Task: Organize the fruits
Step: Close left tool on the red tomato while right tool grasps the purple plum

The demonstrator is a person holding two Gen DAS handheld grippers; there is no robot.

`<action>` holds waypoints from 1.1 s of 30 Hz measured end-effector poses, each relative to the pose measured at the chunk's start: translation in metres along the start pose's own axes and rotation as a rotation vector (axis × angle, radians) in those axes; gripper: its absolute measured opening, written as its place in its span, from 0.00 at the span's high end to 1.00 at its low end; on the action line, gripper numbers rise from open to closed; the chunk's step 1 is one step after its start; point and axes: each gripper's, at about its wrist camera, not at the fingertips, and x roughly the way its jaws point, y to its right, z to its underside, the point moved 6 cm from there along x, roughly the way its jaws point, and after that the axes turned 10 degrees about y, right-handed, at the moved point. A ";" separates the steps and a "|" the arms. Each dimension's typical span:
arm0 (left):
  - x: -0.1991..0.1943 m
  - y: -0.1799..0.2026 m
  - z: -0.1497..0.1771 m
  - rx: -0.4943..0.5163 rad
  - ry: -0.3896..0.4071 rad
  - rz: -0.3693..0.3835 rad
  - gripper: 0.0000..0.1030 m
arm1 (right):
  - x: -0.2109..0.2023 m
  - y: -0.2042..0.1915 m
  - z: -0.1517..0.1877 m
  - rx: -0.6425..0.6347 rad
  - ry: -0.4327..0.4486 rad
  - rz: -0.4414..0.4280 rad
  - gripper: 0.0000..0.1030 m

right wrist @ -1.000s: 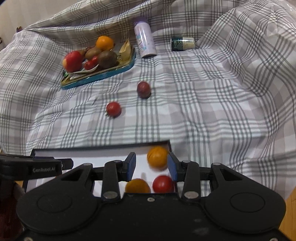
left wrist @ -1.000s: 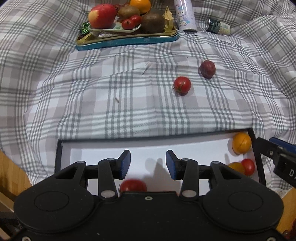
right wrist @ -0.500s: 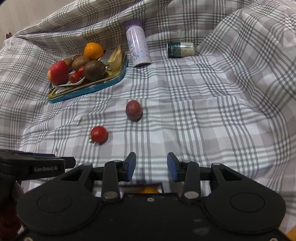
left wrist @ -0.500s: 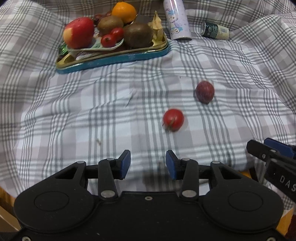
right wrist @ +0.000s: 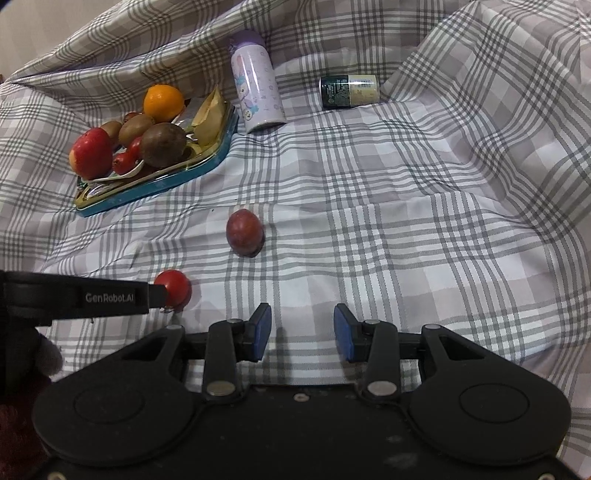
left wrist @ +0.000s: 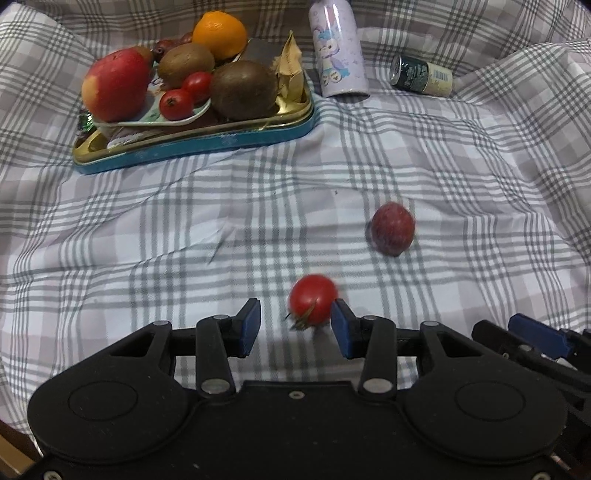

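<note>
Red cherry tomato [left wrist: 312,300] now sits just ahead of the left gripper [left wrist: 295,328], which has advanced off the white tray, fingers part-open and empty; right gripper [right wrist: 302,331] likewise empty, so pickup looks next.

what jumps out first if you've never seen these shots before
The piled tin tray at the far left catches the eye, with its big red apple and orange. Nearer, a small red tomato lies on the plaid cloth just ahead of the open left gripper, with a dark purple fruit beyond it to the right.
</note>
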 end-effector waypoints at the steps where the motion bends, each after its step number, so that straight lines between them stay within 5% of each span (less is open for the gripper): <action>1: 0.002 0.001 -0.001 0.000 0.002 0.001 0.51 | 0.001 0.001 0.000 0.001 -0.001 0.001 0.60; 15: 0.027 0.009 0.001 0.014 -0.024 -0.004 0.48 | 0.015 0.006 -0.001 0.005 -0.015 0.009 0.60; 20: 0.028 0.005 0.001 0.003 -0.023 -0.001 0.59 | 0.021 0.004 -0.002 0.002 -0.021 0.009 0.60; 33: 0.018 -0.045 0.007 -0.065 -0.022 -0.052 0.59 | 0.038 -0.026 -0.016 -0.035 0.002 -0.015 0.60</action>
